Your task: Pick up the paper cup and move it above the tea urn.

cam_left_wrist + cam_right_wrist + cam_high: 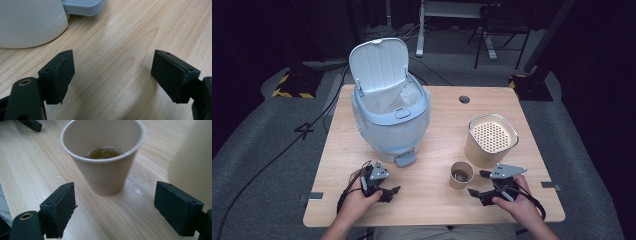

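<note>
Cup (103, 157) with dregs stands just ahead of the right gripper (115, 207), whose wide-apart jaws hold nothing; the approach seems in hand. Next: advance, close on its wall, keep it upright. Left gripper (112, 77), spread empty, waits near the bin (389, 112).
</note>
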### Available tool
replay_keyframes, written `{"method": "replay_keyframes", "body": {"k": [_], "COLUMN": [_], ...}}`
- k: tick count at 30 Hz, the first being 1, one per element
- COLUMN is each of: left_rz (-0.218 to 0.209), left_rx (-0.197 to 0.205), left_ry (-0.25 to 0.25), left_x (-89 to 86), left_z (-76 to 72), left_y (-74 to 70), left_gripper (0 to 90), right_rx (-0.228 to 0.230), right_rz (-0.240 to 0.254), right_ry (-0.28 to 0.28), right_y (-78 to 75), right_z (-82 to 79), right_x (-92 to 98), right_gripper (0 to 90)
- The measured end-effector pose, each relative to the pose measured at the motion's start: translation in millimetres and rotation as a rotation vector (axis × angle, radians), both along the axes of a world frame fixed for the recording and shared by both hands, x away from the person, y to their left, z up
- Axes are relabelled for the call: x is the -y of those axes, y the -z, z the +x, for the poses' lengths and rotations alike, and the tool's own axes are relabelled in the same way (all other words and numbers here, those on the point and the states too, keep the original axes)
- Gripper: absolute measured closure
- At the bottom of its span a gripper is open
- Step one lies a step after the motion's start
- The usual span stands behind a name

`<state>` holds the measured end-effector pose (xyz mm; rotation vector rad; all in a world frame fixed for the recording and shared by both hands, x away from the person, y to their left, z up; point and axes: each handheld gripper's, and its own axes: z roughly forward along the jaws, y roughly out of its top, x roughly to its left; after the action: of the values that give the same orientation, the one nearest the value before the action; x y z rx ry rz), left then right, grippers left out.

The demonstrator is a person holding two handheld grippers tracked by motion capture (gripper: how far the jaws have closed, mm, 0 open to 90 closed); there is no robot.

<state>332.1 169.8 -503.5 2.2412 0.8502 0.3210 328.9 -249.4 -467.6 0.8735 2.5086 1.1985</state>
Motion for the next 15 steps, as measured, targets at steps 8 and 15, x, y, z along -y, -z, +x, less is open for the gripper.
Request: {"method": "replay_keyframes", "body": {"k": [8, 15], "left_rz": [0.000, 0.000], "left_rx": [0.001, 0.001], "left_ry": [0.000, 0.004], "left_x": [0.0, -0.1], "left_z": [0.0, 0.3], "left_y": [0.1, 0.0], "left_gripper": [19.7, 19.7], "right_rx": [0.001, 0.031], "right_rz": [-0.009, 0.012], "right_ry": [-0.011, -0.017], "right_y": [11.4, 21.9], "right_z": [8.5, 17.6], "right_x": [-29.7, -48.9], "right_gripper": [17.0, 19.3]}}
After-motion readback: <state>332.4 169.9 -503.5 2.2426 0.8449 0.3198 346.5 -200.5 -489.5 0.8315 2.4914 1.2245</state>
